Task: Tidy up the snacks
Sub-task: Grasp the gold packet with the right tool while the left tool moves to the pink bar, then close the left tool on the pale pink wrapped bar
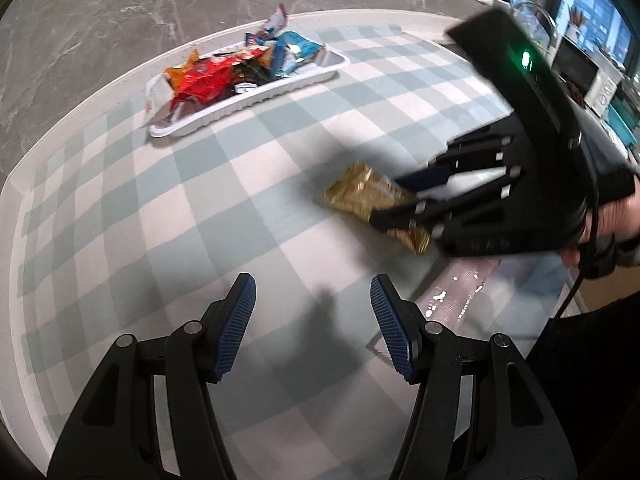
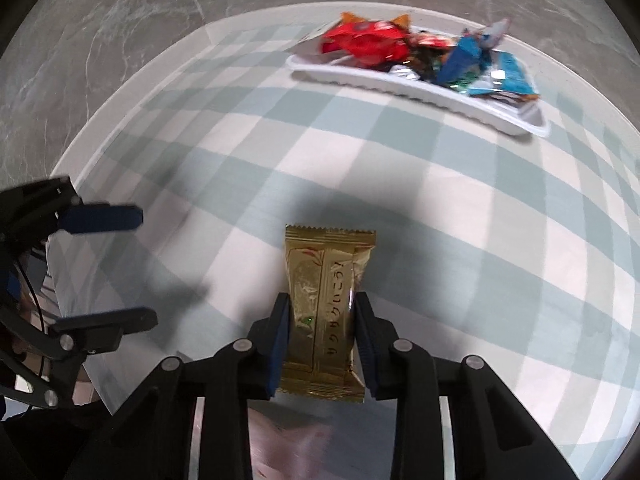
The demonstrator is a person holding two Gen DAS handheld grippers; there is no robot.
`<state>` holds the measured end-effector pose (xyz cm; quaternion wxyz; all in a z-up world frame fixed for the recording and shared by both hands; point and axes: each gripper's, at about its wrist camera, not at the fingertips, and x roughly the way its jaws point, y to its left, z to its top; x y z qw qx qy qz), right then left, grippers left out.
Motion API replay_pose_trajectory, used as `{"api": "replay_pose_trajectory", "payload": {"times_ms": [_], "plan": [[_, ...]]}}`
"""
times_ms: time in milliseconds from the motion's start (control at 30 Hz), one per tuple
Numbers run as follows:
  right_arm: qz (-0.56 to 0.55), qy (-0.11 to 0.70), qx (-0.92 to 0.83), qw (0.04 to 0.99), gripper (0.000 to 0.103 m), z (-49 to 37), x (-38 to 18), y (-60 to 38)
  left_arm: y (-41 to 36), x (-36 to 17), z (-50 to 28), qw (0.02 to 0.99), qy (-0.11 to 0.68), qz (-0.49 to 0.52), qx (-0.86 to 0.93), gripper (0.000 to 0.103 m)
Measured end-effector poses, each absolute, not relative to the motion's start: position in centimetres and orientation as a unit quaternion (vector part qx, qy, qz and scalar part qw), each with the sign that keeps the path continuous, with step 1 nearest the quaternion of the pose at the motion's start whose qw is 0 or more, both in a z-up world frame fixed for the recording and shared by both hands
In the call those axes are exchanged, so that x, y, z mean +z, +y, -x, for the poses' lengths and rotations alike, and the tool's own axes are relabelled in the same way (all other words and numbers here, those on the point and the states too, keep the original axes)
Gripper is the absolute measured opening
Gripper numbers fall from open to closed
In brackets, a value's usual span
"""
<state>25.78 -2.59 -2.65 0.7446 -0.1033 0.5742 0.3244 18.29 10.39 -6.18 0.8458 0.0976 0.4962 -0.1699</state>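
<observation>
My right gripper (image 2: pixel 320 300) is shut on a gold snack packet (image 2: pixel 326 280), holding it above the checked tablecloth; it also shows in the left wrist view (image 1: pixel 394 208) with the gold packet (image 1: pixel 362 192) sticking out. My left gripper (image 1: pixel 313 284) is open and empty above the cloth; it also shows at the left of the right wrist view (image 2: pixel 146 268). A white tray (image 1: pixel 256 98) at the table's far side holds several snack packets, red (image 1: pixel 204 78) and blue (image 1: pixel 298 50); the tray also shows in the right wrist view (image 2: pixel 420 90).
A round table with a green-and-white checked cloth (image 1: pixel 200 208) stands on a grey marble floor (image 1: pixel 100 12). A shiny pinkish packet (image 1: pixel 460 296) lies near the front right edge. Shelves and a microwave (image 1: pixel 592 76) stand at the far right.
</observation>
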Motion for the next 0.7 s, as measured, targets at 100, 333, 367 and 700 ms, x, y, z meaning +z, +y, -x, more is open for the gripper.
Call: {"api": "replay_pose_trajectory", "payload": {"times_ms": [100, 333, 367, 700], "plan": [[0.092, 0.571, 0.315, 0.753, 0.033, -26.0, -2.1, -4.4, 9.3, -6.8, -18.3, 0.837, 0.5, -0.114, -0.19, 0.058], [0.065, 0.574, 0.276, 0.768, 0.033, -26.2, -1.5, -9.3, 5.9, -8.3, -17.8, 0.801, 0.508, -0.157, -0.275, 0.058], [0.06, 0.576, 0.271, 0.769, 0.033, -26.1, -1.7, -9.9, 5.2, -8.6, -17.7, 0.792, 0.509, -0.168, -0.293, 0.058], [0.041, 0.589, 0.249, 0.767, 0.033, -25.5, -2.7, -12.2, 1.4, -10.7, -17.9, 0.741, 0.524, -0.219, -0.359, 0.058]]}}
